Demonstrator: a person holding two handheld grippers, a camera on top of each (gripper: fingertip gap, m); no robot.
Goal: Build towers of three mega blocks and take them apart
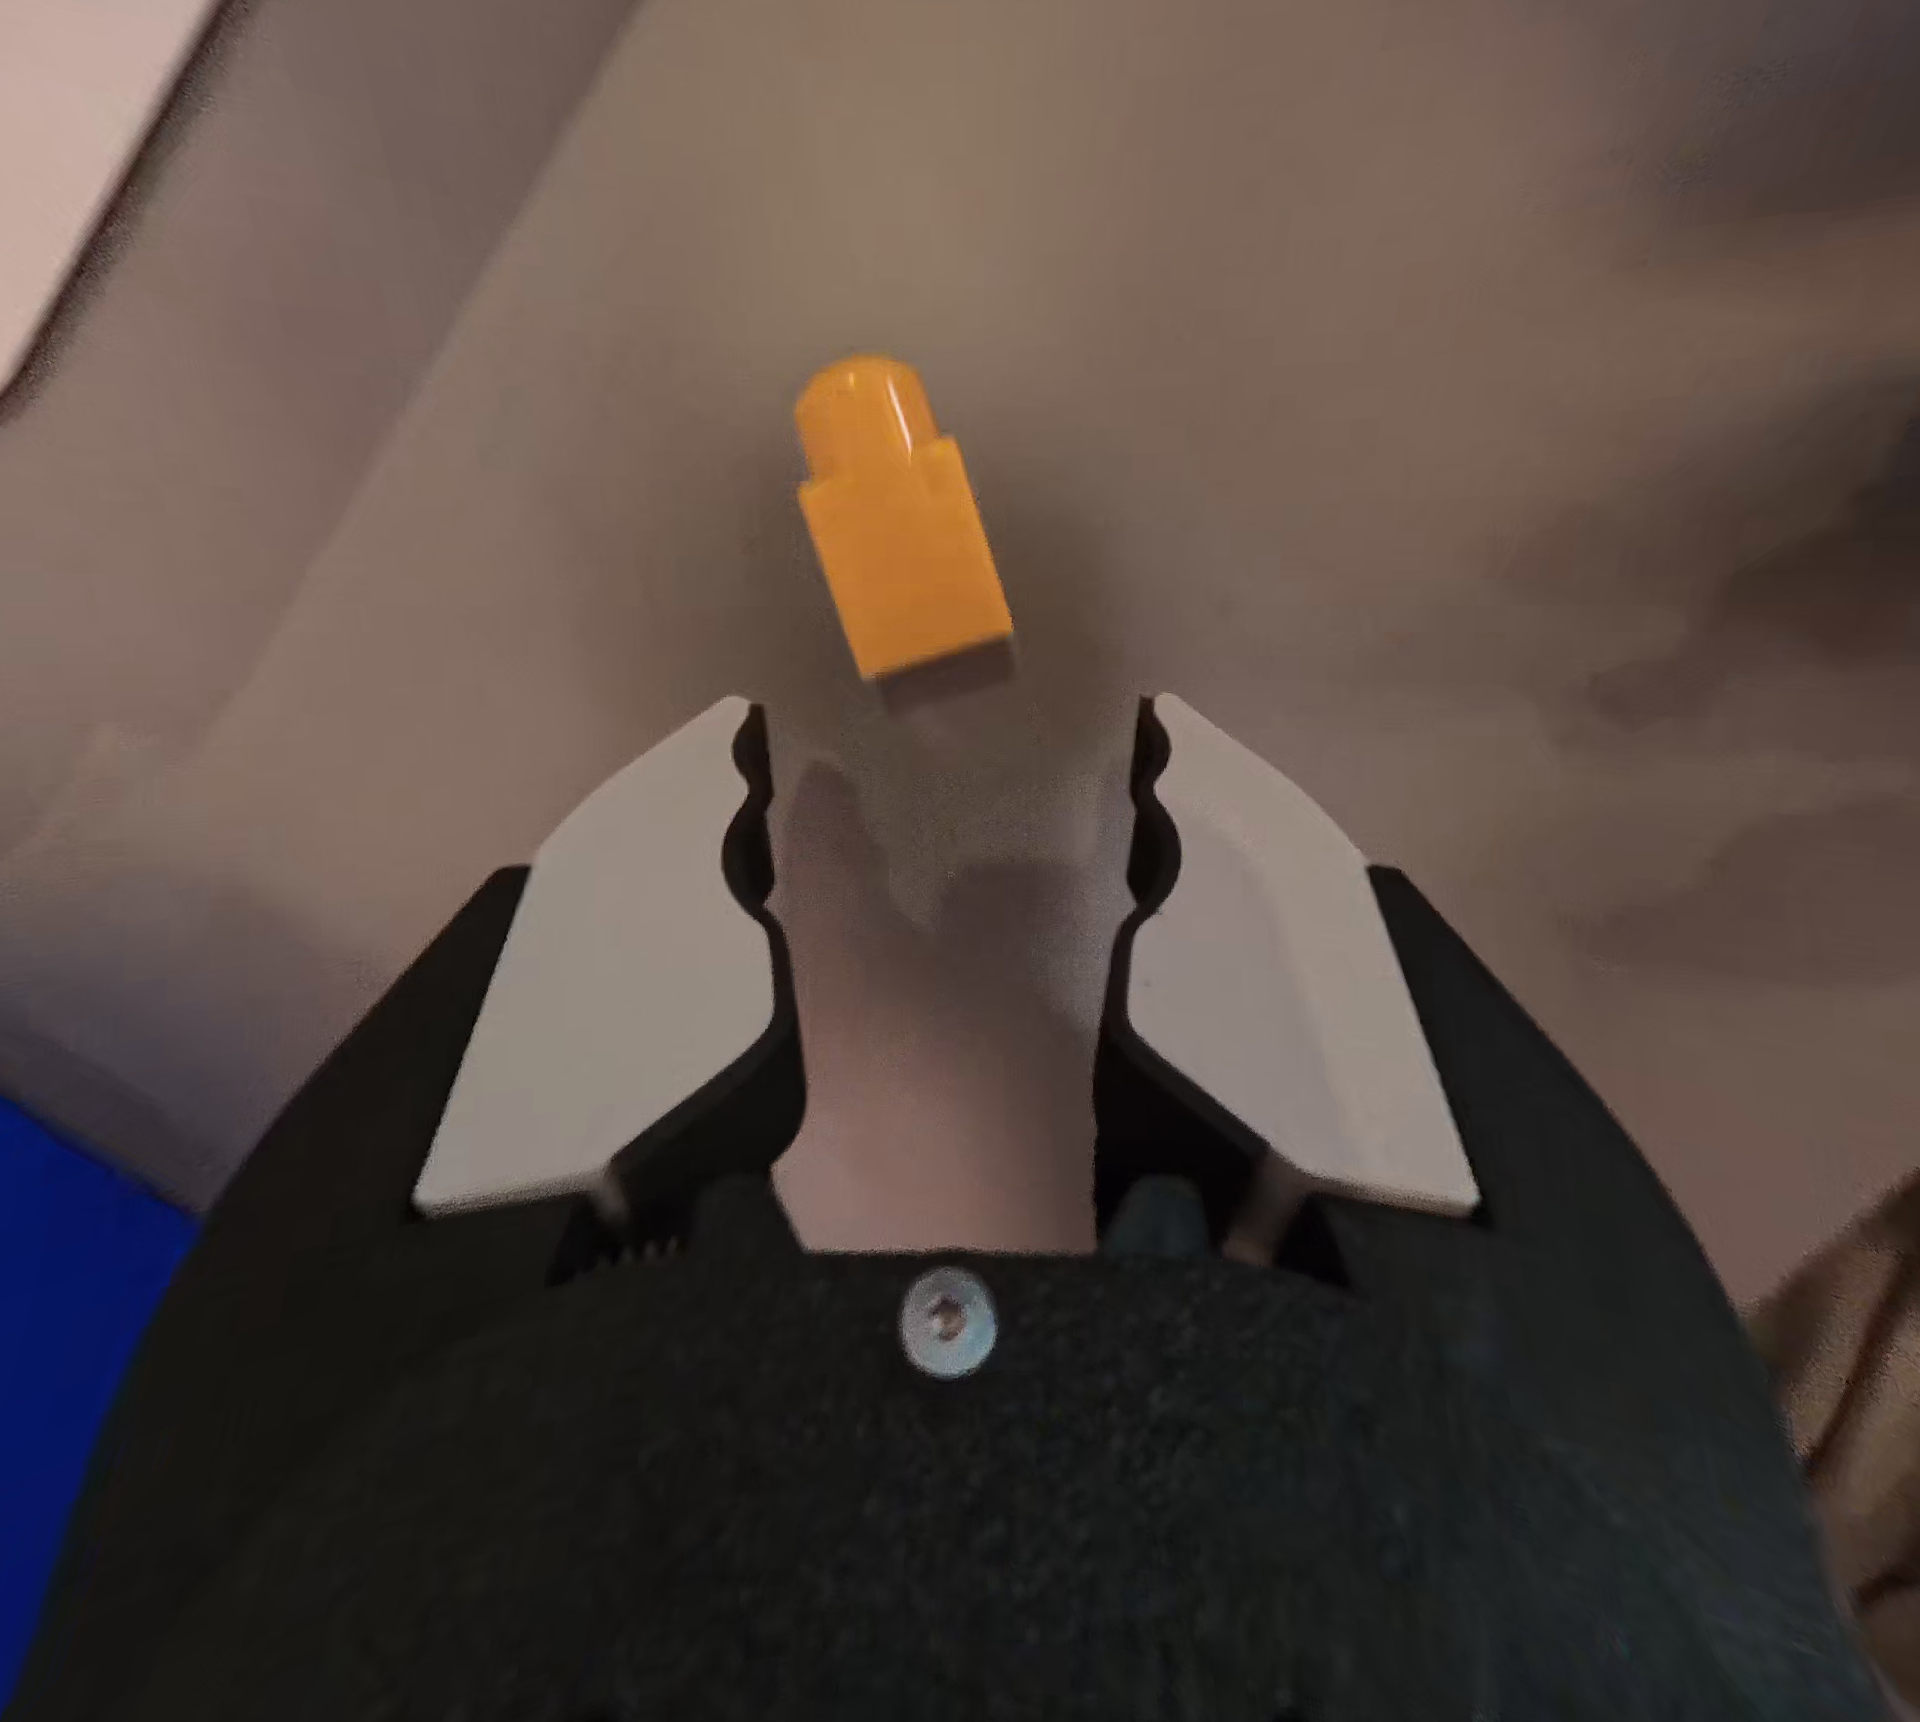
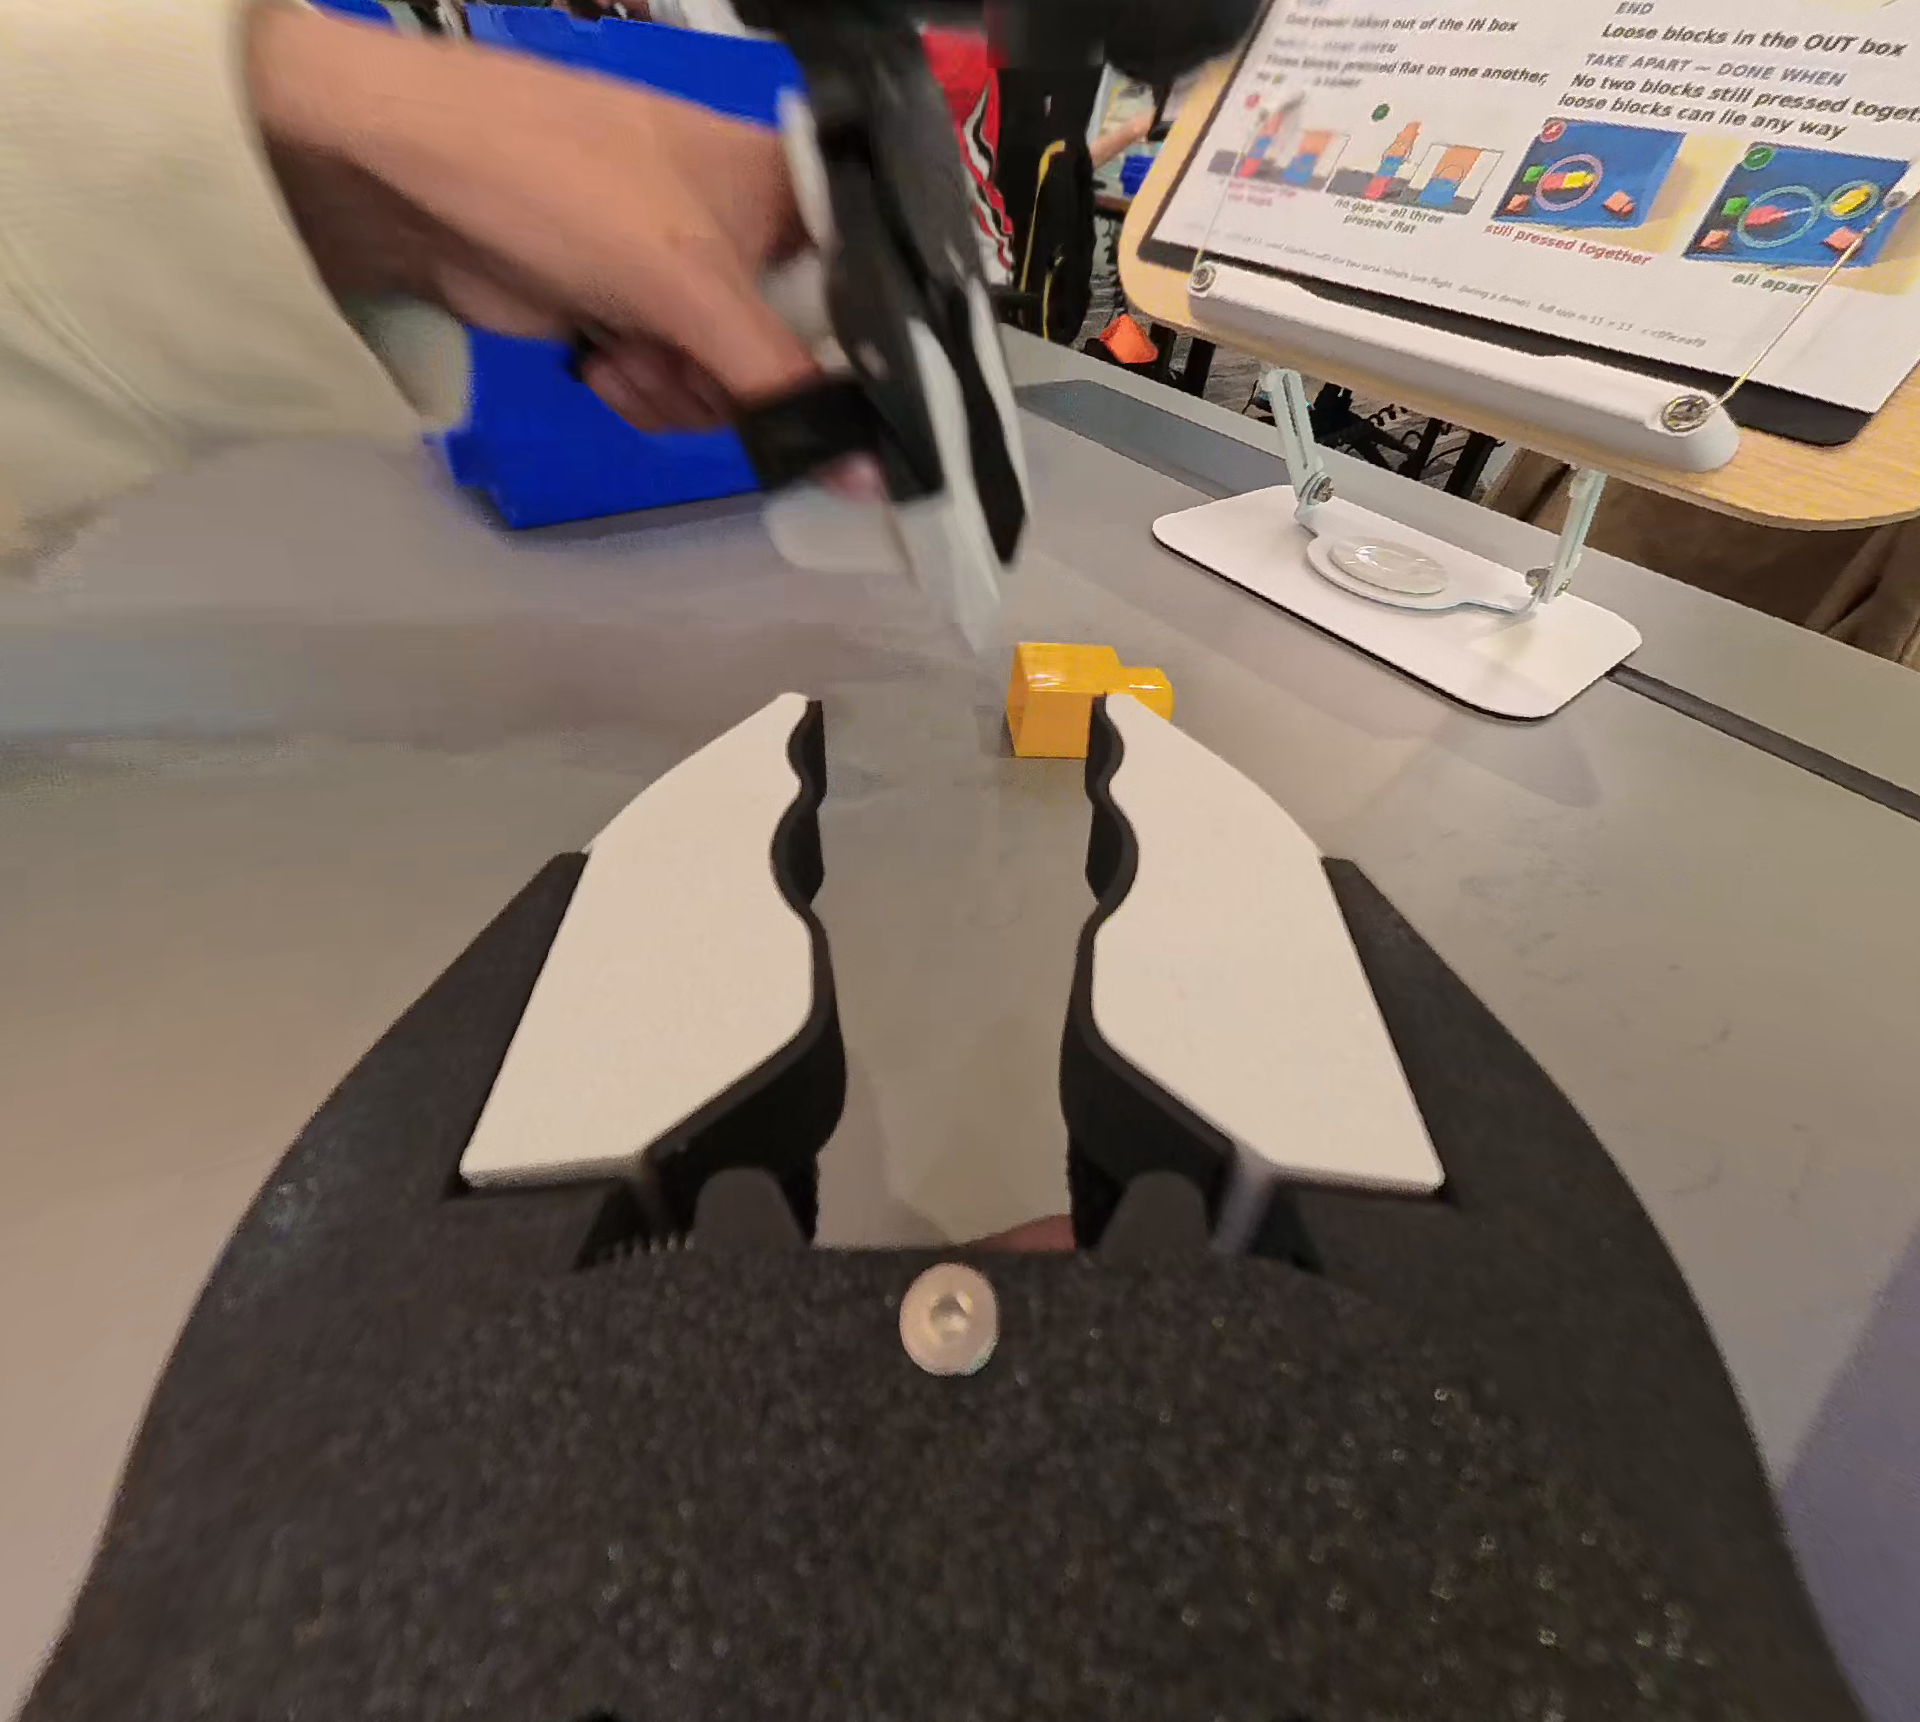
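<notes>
A single yellow-orange mega block (image 1: 902, 555) lies on its side on the grey table (image 1: 1351, 322), its stud pointing away. My left gripper (image 1: 951, 716) is open and empty, hovering just short of the block with nothing between its pads. In the right wrist view the same block (image 2: 1060, 701) lies beyond my right gripper (image 2: 956, 716), partly behind the right fingertip (image 2: 1127, 737). My right gripper is open and empty. The left gripper (image 2: 935, 519), held by a hand, points down just above and left of the block.
A blue bin (image 2: 582, 425) stands at the back left of the table; its corner shows in the left wrist view (image 1: 73, 1257). A white stand (image 2: 1403, 592) holding an instruction board (image 2: 1558, 114) is at the back right. People and chairs are in the background.
</notes>
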